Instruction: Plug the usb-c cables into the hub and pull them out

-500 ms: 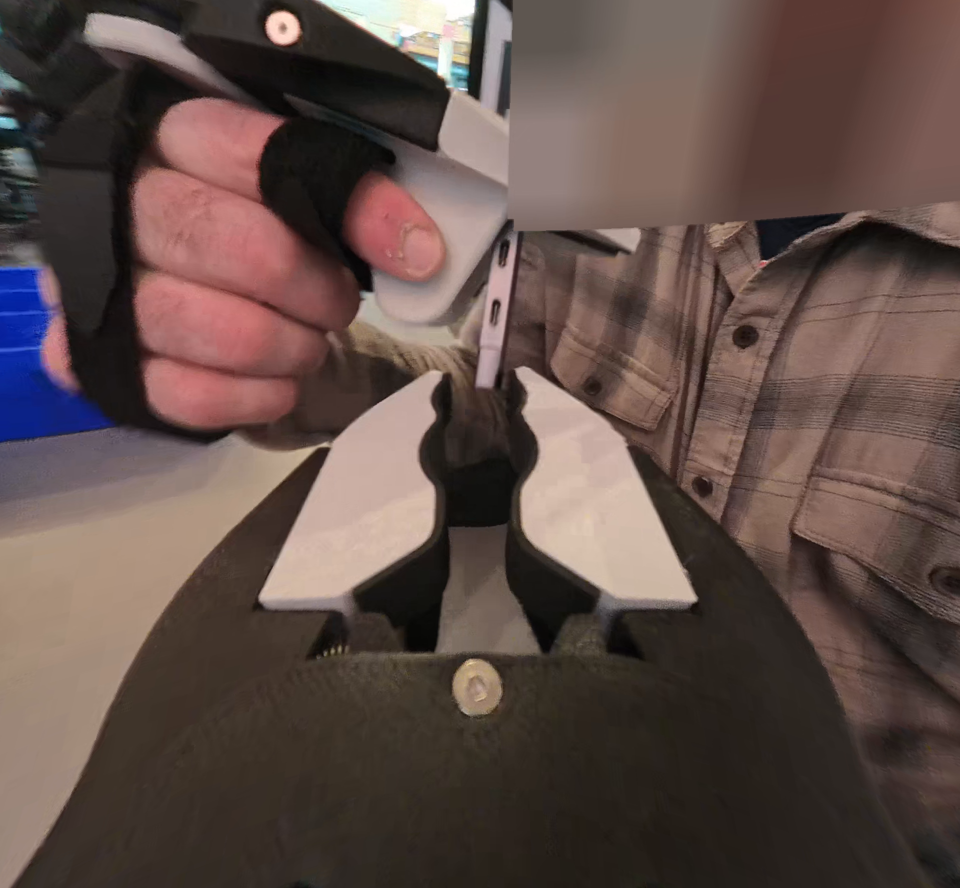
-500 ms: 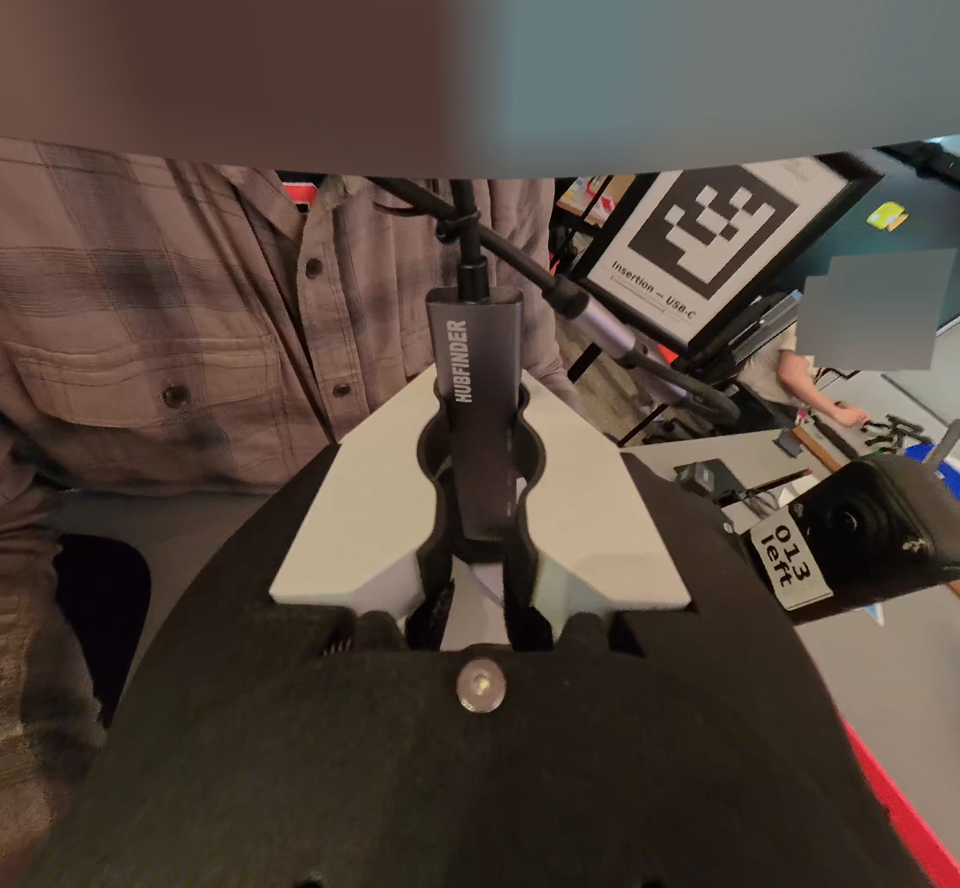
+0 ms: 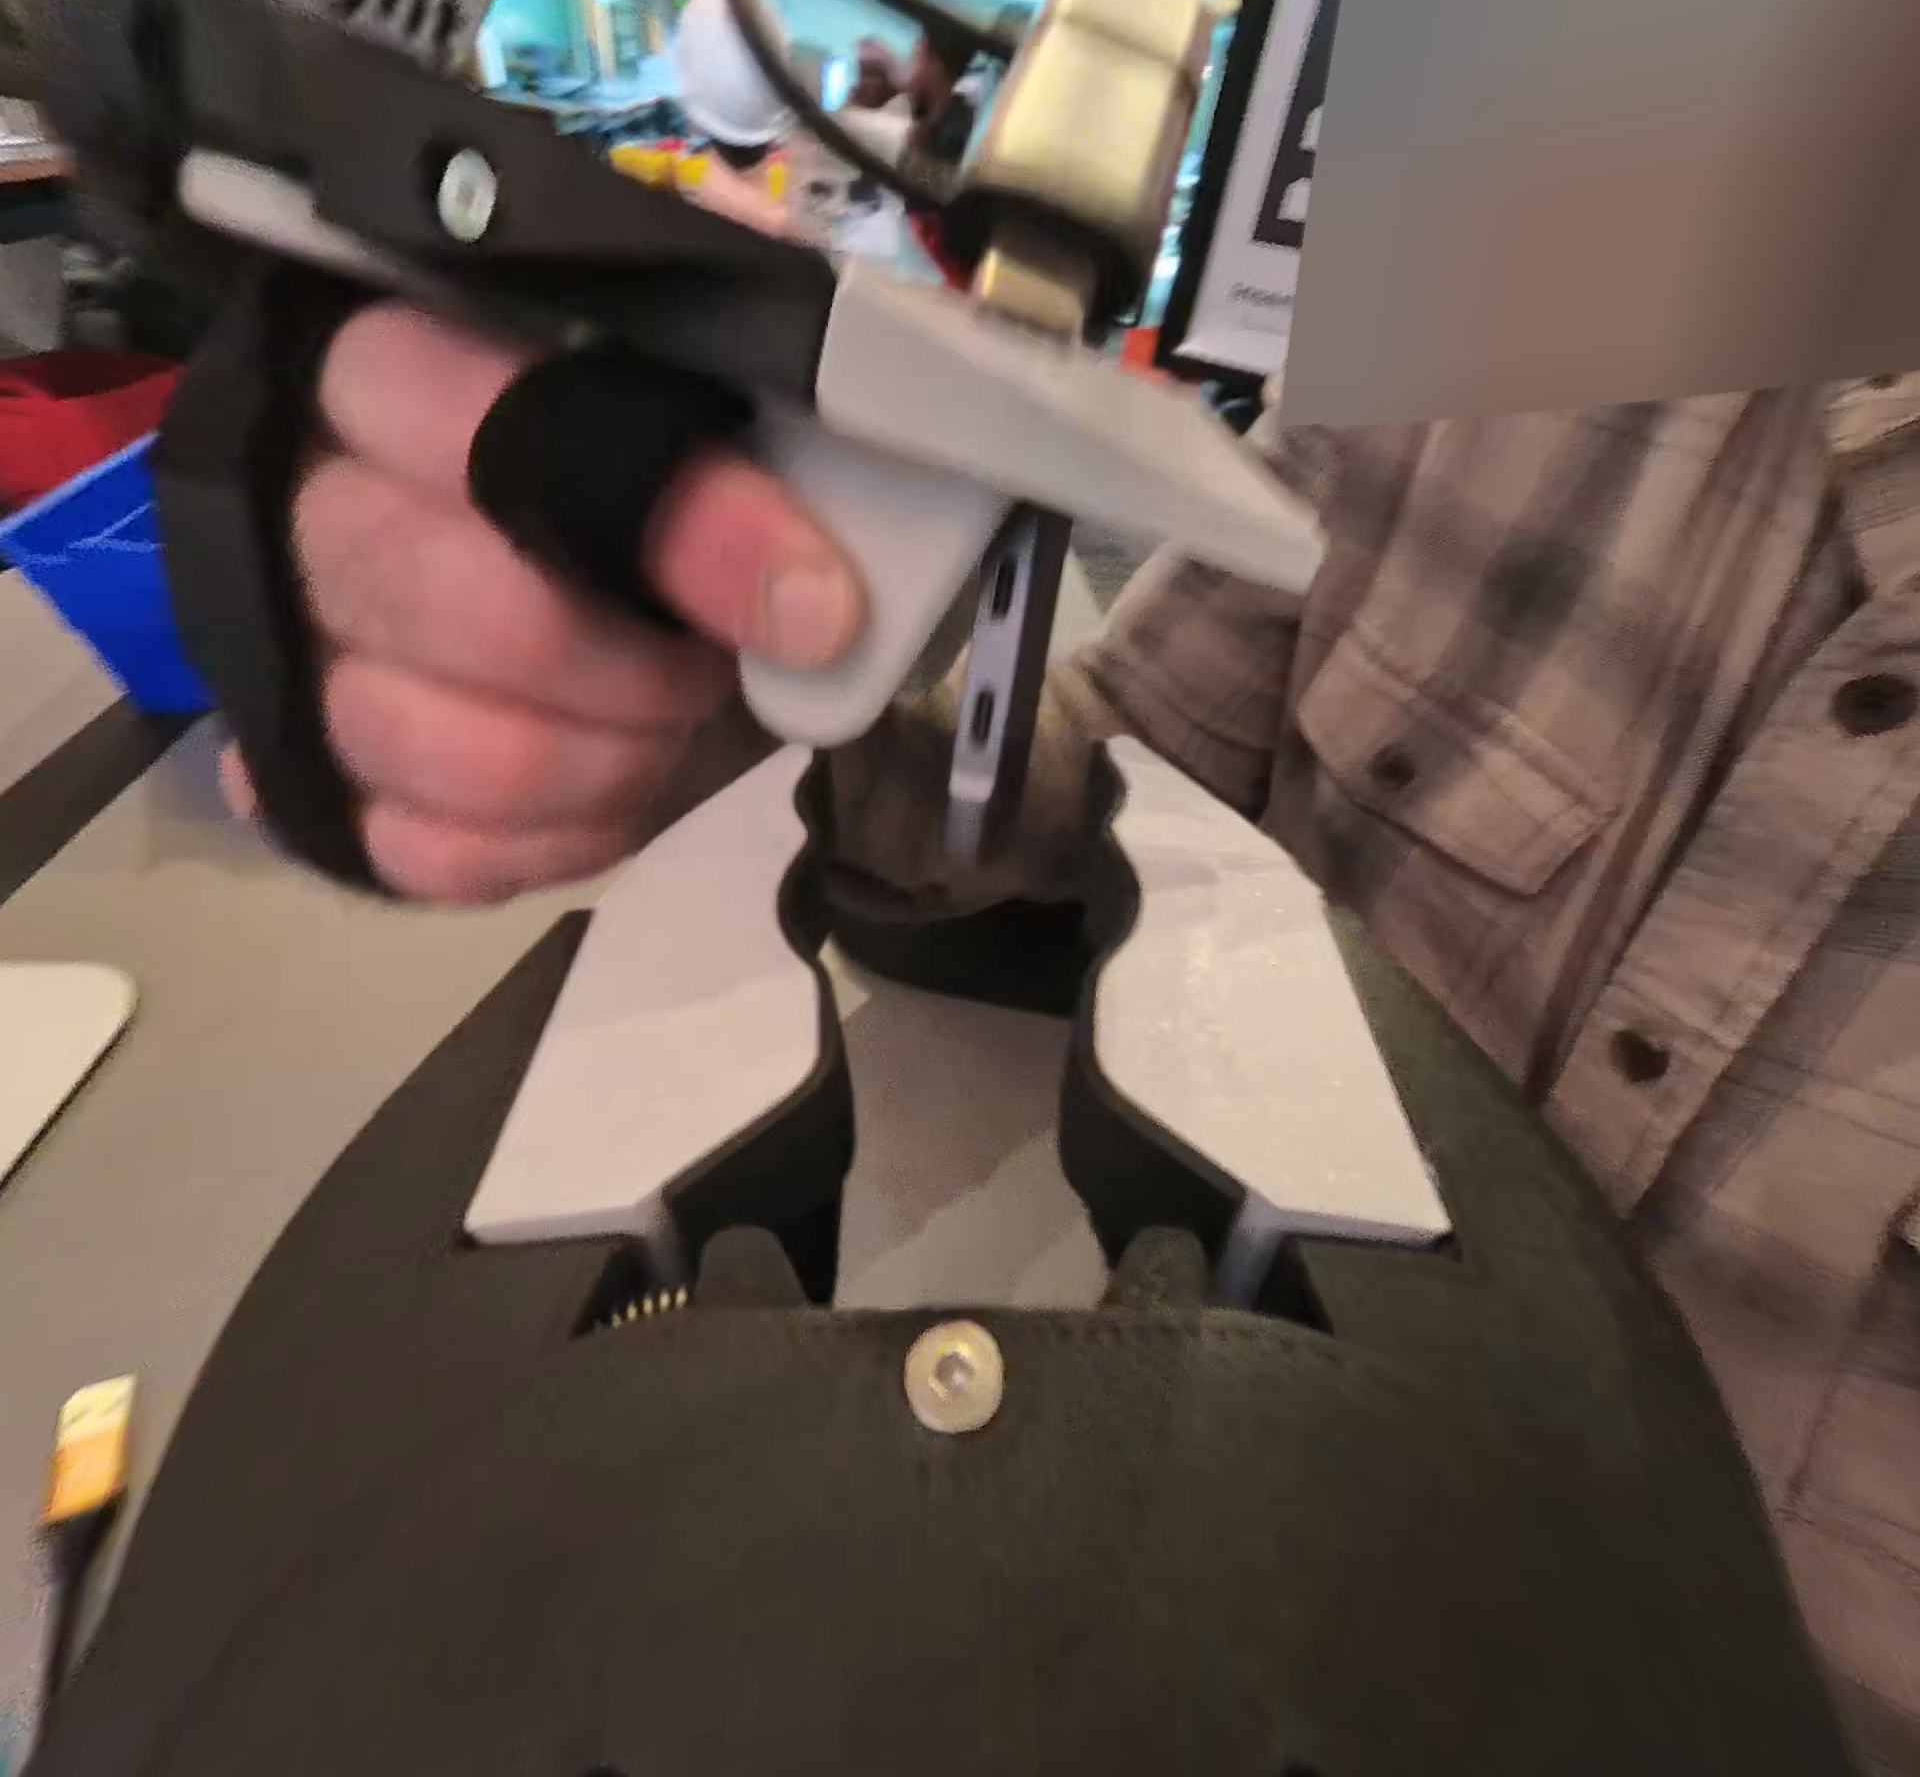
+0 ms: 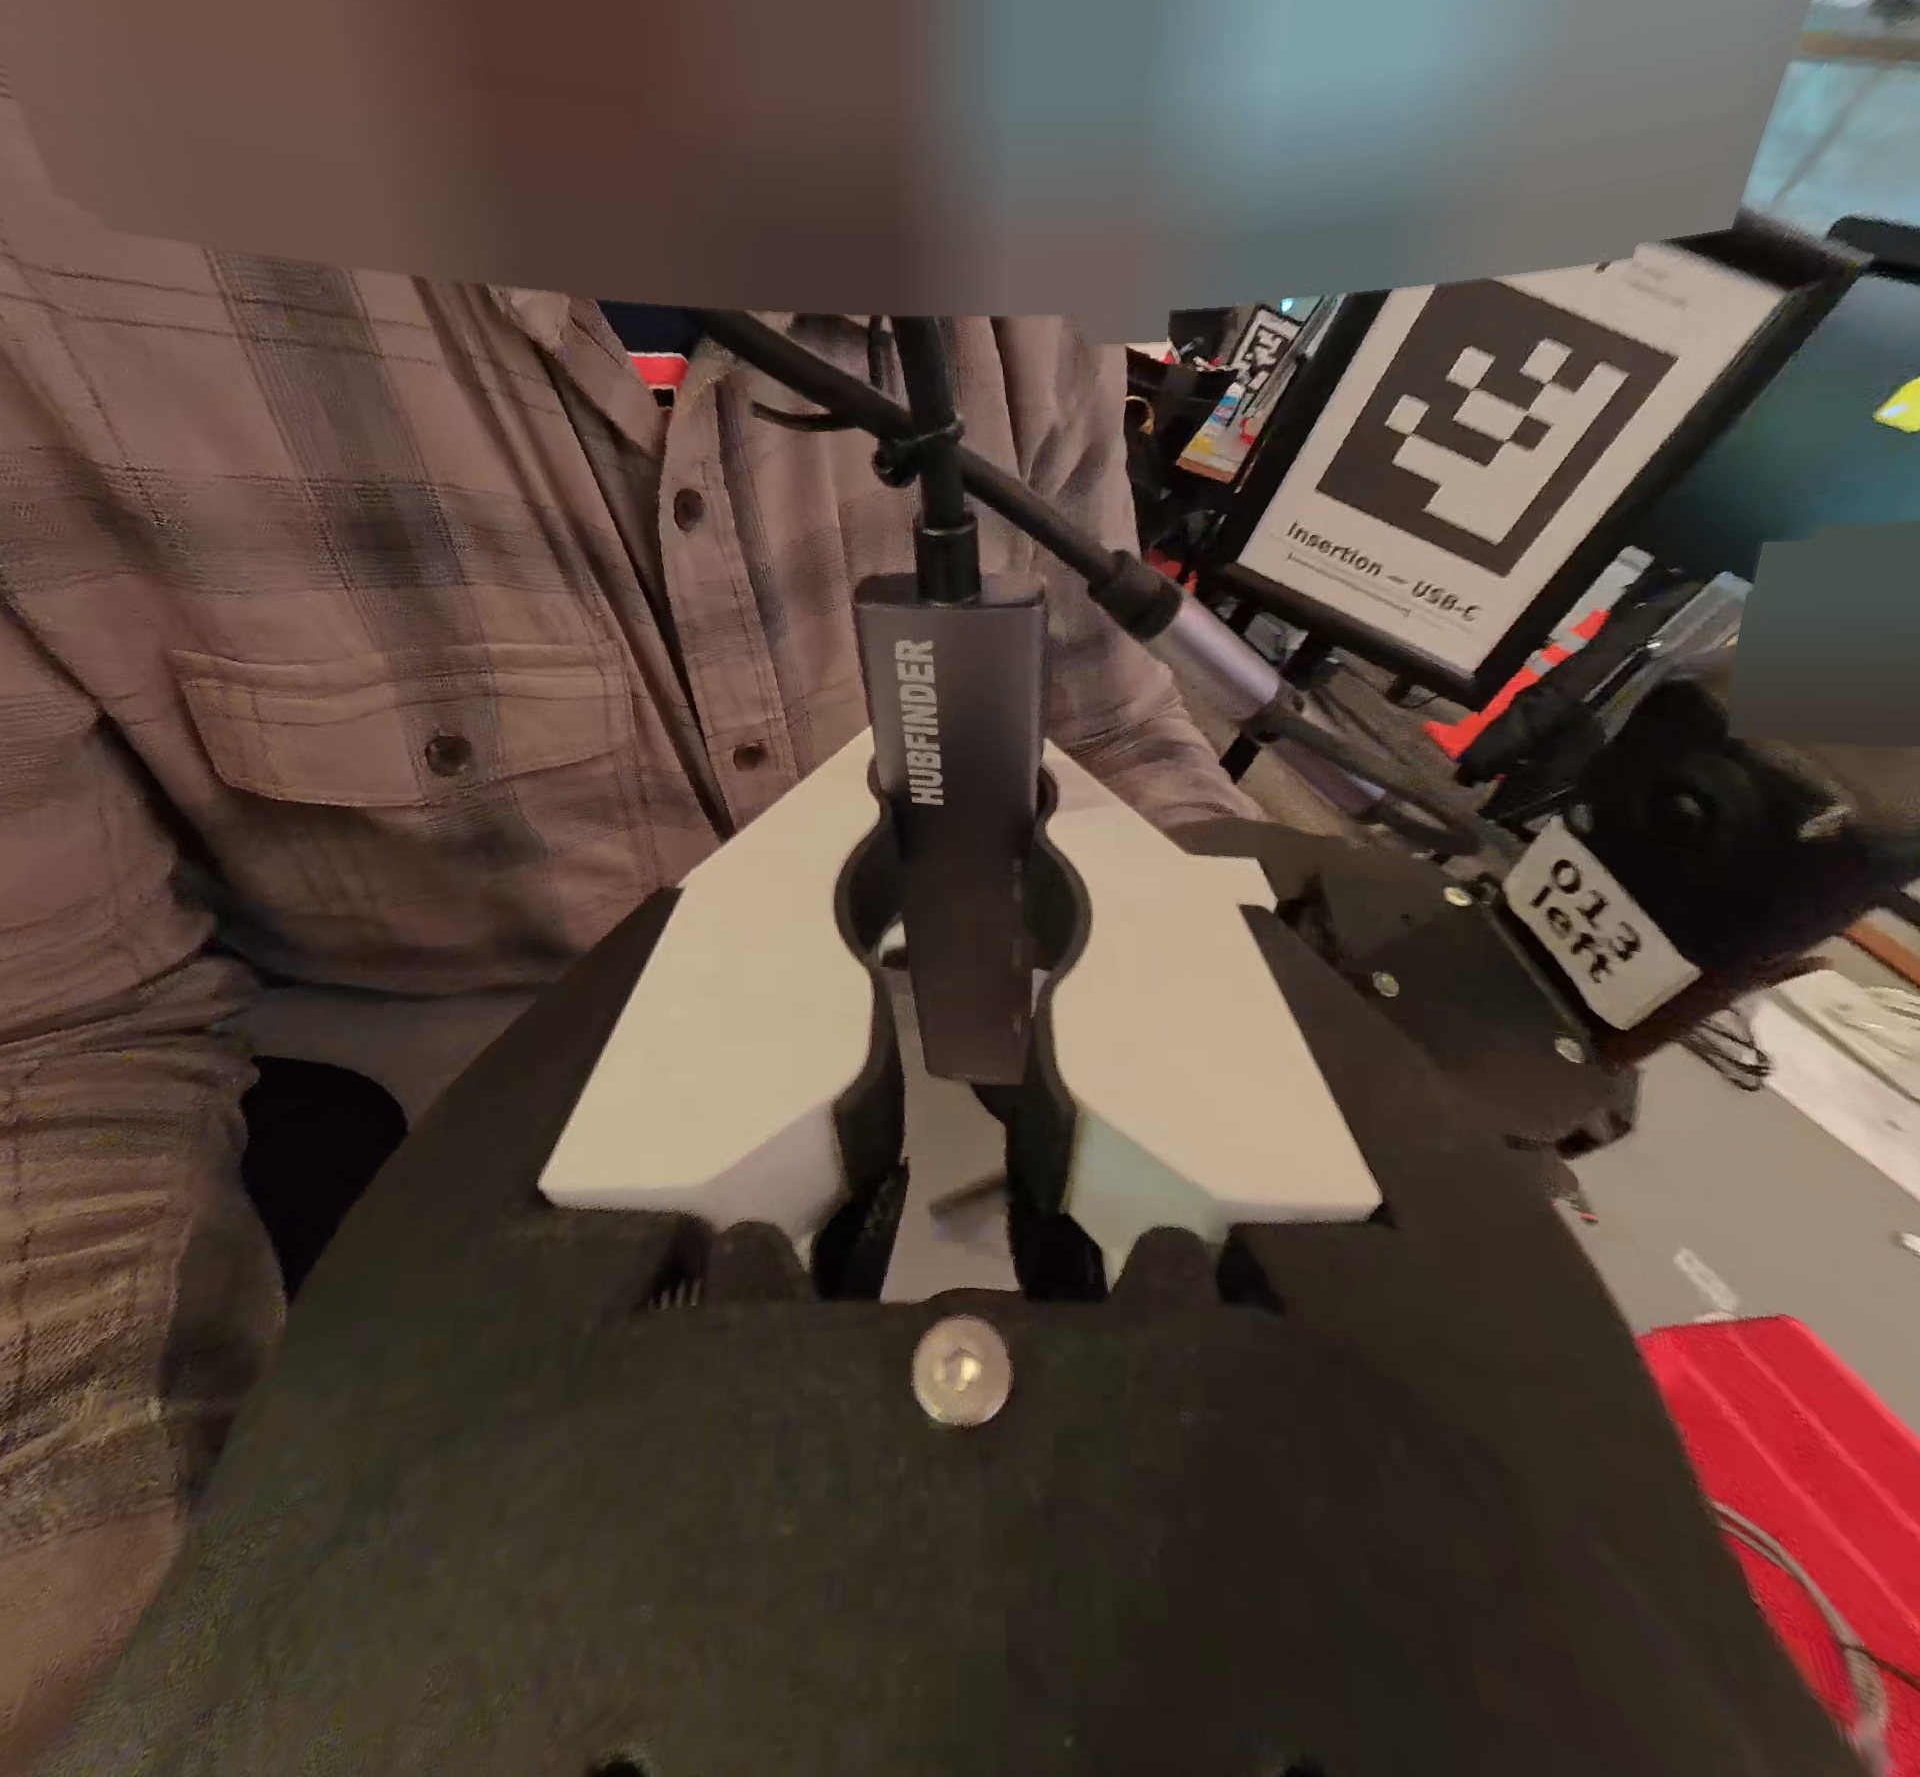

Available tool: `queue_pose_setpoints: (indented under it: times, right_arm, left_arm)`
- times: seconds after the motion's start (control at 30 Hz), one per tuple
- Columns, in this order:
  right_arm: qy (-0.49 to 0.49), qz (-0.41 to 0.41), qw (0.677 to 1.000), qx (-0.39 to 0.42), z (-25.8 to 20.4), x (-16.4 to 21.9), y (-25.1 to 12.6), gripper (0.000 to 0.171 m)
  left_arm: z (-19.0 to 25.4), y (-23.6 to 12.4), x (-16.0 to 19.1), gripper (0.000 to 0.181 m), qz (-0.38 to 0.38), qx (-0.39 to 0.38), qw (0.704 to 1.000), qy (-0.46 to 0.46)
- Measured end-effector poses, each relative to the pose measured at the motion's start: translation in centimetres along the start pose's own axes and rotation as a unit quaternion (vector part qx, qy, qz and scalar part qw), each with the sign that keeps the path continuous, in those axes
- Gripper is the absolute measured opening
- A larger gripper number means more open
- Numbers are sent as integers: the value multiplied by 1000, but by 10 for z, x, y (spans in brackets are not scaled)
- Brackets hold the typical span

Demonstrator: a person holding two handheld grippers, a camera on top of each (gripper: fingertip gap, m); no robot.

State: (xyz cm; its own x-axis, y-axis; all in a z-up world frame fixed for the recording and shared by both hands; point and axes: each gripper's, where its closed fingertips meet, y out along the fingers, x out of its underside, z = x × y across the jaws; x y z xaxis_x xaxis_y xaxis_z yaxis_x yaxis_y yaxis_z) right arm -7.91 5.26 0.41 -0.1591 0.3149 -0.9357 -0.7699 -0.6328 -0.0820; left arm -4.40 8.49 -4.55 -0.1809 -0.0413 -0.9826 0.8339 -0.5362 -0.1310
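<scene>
Held the hub (image 4: 935,688) in the right gripper (image 4: 961,761), fingers drawn in against its two broad faces about halfway along the body, with nothing else between them. Ran the hub's long axis straight along those fingers, pointing away from the camera, with a black cable (image 4: 940,480) leaving its far end. Carried a second cable, ending in a silver plug (image 4: 1210,652), slanting across the first just beyond the hub and bound to it by a small tie. Had the left gripper (image 3: 956,782) parted to a wide gap and empty, gripping no cable and no plug. Seen from the left wrist, stood the hub nearly upright just beyond and above those left fingertips, in line with the gap, with its narrow edge turned toward the camera. Showed two small oval ports (image 3: 1003,584) on that edge, one above the other, both unfilled. Could not tell whether the lower corner of the hub touched the left fingers or hung just clear of them. Judged the left gripper the nearer one for any plugging, facing the port edge squarely, yet with nothing in hand to insert. Probably called first for taking up a plug, then bringing it in crosswise to the hub's length, straight at a port.
</scene>
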Motion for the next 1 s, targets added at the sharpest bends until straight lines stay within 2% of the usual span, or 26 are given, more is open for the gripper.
queue_pose_setpoints:
  times: [0.1, 0.23, 0.3, 0.33, 0.37, 0.4, 0.43, 0.5, 0.53, 0.57, 0.67, 0.7, 0.77, 0.87, 0.9, 0.93, 1.0]
  right_arm:
    - [8, 17, 1000, -21, 0, 1, 4, 16]
    - [18, 27, 999, -29, -1, 1, 3, 16]
    - [29, 37, 999, 20, 16, -1, -3, 15]
    - [40, 35, 997, 63, 31, 1, -9, 22]
    - [47, 30, 993, 106, 44, 3, -16, 41]
    - [48, 21, 986, 160, 59, 6, -26, 52]
    - [49, 11, 974, 220, 76, 9, -38, 59]
    - [49, 25, 952, 301, 99, 5, -60, 61]
    - [50, 32, 937, 345, 112, 3, -71, 52]
    - [48, 29, 926, 374, 121, 4, -77, 54]
    - [45, -13, 887, 459, 146, 17, -88, 45]
    - [43, -6, 882, 470, 151, 16, -87, 48]
    - [40, 25, 841, 539, 164, 12, -104, 37]
    - [52, 95, 795, 597, 171, 8, -122, 33]
    - [54, 106, 790, 602, 172, 8, -122, 30]
    - [49, 125, 791, 597, 171, 5, -120, 22]
    - [56, 157, 784, 598, 170, 3, -123, 21]
  left_arm:
    - [12, 7, 2, 11, -1, 51, 999, -6]
    - [13, 8, 2, 11, 16, 48, 999, -2]
    - [4, 2, -1, 10, 19, 4, 1000, 14]
    - [-5, -3, -4, 9, 19, -32, 999, 23]
    - [-18, -11, -6, 10, 12, -85, 995, 41]
    - [-32, -22, -12, 10, 12, -142, 988, 57]
    - [-47, -36, -17, 10, 10, -207, 976, 73]
    - [-74, -67, -22, 10, -29, -334, 934, 124]
    - [-88, -84, -26, 10, -51, -398, 904, 150]
    - [-99, -101, -29, 10, -74, -456, 870, 174]
    - [-117, -134, -40, 10, -120, -554, 795, 216]
    - [-120, -139, -41, 10, -139, -569, 778, 229]
    - [-126, -144, -42, 10, -171, -598, 740, 258]
    - [-131, -141, -44, 10, -202, -622, 696, 297]
    - [-132, -140, -45, 10, -209, -628, 682, 311]
    - [-134, -138, -44, 10, -215, -630, 675, 317]
    - [-137, -137, -45, 10, -213, -635, 673, 313]
